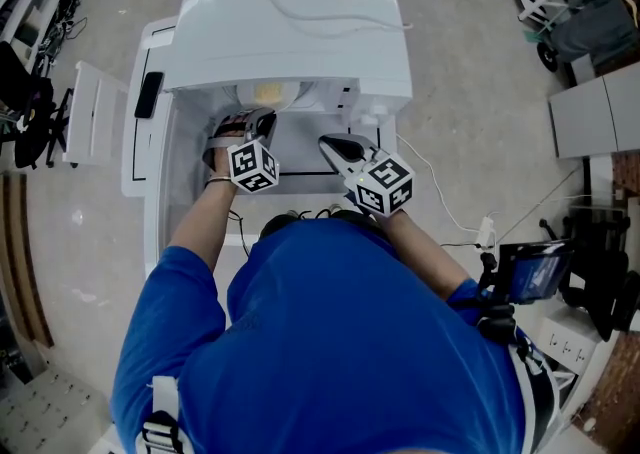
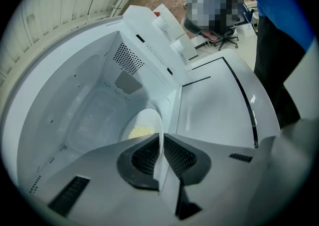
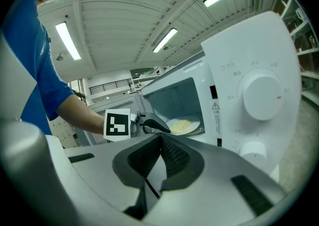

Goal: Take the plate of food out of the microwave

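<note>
A white microwave (image 1: pixel 300 32) stands with its door (image 1: pixel 140 157) swung open to the left. Inside the cavity sits a white plate (image 2: pixel 144 120) with yellow food (image 2: pixel 138 131) on it. It also shows from above as the plate (image 1: pixel 268 94), and from the side as the plate (image 3: pixel 183 125). My left gripper (image 2: pixel 160 139) reaches into the cavity and is shut on the plate's near rim, the thin white edge pinched between the pads. The left gripper (image 1: pixel 260 124) sits at the cavity mouth. My right gripper (image 1: pixel 338 149) hovers in front of the microwave, shut and empty; the right gripper (image 3: pixel 160 138) faces the opening.
The control panel with two knobs (image 3: pixel 261 95) is right of the cavity. The open door (image 2: pixel 219 105) stands close on the left gripper's right. A white cable (image 1: pixel 450 212) trails on the floor to a socket strip at the right. Racks and a chair stand around the edges.
</note>
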{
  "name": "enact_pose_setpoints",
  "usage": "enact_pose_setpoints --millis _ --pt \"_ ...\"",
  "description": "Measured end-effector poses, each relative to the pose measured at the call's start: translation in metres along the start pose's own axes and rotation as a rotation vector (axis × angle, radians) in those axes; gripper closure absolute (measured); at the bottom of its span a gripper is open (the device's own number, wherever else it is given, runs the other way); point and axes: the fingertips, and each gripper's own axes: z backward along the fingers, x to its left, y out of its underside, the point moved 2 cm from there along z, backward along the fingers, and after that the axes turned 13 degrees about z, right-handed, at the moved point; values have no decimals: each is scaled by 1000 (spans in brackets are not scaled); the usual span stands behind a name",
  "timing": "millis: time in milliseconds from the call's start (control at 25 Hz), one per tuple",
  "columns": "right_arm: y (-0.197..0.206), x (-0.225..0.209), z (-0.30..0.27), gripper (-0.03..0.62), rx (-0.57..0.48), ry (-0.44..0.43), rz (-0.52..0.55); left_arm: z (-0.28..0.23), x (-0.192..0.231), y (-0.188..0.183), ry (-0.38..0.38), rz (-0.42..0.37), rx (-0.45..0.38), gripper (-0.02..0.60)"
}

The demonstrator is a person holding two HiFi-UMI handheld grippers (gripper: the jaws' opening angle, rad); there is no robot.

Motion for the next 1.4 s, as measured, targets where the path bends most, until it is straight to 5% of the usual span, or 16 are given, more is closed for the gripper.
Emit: enact_pose_setpoints --millis 360,560,640,880,1040,1240,1400 --pt "-1 0 -2 592 7 -4 7 1 -3 2 12 38 -15 545" --pt "-2 -1 -3 592 8 -7 12 9 2 -4 -17 173 -83 543" --pt "-3 -1 -5 592 8 -9 14 17 11 -4 -52 325 -127 541" --pt "-4 3 -9 592 14 -29 24 36 29 19 -103 1060 -250 465" --pt "-4 6 -12 592 22 -42 33 34 30 39 -92 1429 -294 429" --pt "-5 8 -11 592 27 -42 36 30 33 50 -67 1740 -359 403" --pt "-4 9 -10 592 28 -34 35 27 35 51 -56 1880 -399 399"
